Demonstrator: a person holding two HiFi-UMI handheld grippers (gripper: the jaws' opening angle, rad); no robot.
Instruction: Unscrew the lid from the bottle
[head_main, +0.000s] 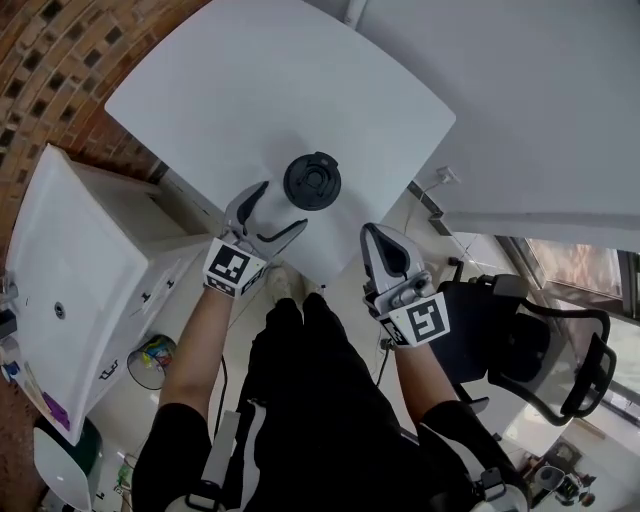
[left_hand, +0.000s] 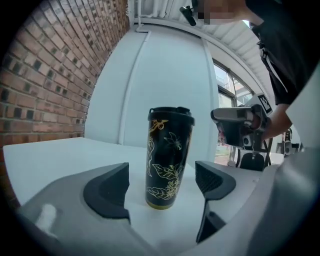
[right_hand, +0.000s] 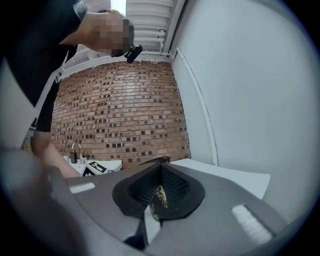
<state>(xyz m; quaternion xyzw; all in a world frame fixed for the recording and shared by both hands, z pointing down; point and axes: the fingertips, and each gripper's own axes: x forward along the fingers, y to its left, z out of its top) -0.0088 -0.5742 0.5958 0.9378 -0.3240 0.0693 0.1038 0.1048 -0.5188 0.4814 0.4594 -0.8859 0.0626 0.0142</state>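
One black bottle (left_hand: 167, 160) stands upright on the white desk (head_main: 250, 90), its side drawn over with gold leaves and flowers and its black lid (left_hand: 170, 113) on top. The left gripper (head_main: 283, 208) has its jaws wide apart; the bottle stands in line with the gap, at their tips, and neither pad touches it. The right gripper (head_main: 380, 238) is by the desk's near edge, apart from the bottle, jaws pressed together on nothing. The left marker cube (head_main: 234, 268) and the right marker cube (head_main: 425, 320) show black-and-white square codes

Black bottle (left_hand: 169, 160), gold floral print
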